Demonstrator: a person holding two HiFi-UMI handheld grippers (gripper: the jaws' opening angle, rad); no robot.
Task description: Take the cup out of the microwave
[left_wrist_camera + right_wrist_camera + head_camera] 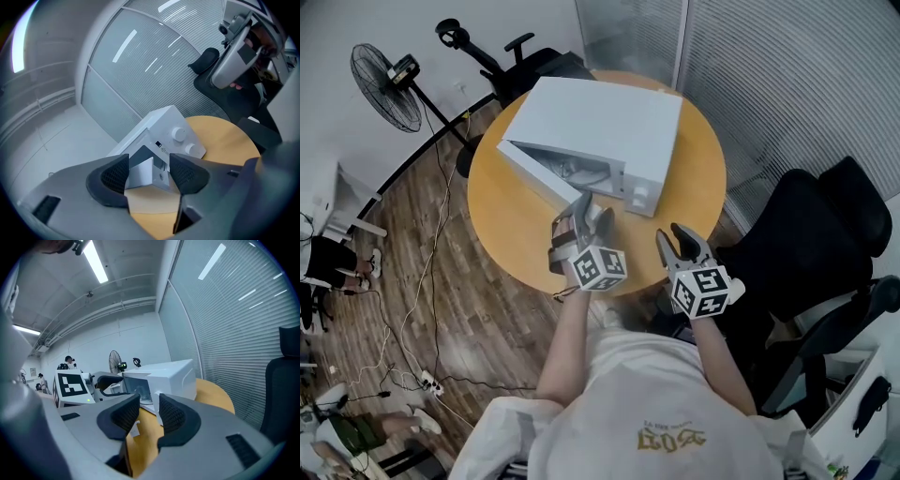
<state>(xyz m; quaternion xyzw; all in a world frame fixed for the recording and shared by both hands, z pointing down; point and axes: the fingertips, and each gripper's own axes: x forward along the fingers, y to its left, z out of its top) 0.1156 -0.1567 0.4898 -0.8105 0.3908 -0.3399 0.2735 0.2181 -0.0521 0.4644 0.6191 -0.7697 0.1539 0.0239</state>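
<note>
A white microwave (600,122) stands on the round yellow table (502,220), its door (534,169) swung open toward the left. A pale shape in the cavity (578,172) is too unclear to name as the cup. My left gripper (584,214) is at the door's free end. In the left gripper view, the left gripper (149,171) is open, with the door's white edge (139,172) between its jaws and a gap beside it. My right gripper (680,242) hovers over the table's near edge. In its own view the right gripper (149,411) is open and holds nothing.
A black office chair (825,234) stands close on the right. A floor fan (384,84) and another chair (530,56) are behind the table. Cables (422,300) trail over the wooden floor at the left. A glass wall with blinds (787,66) runs behind.
</note>
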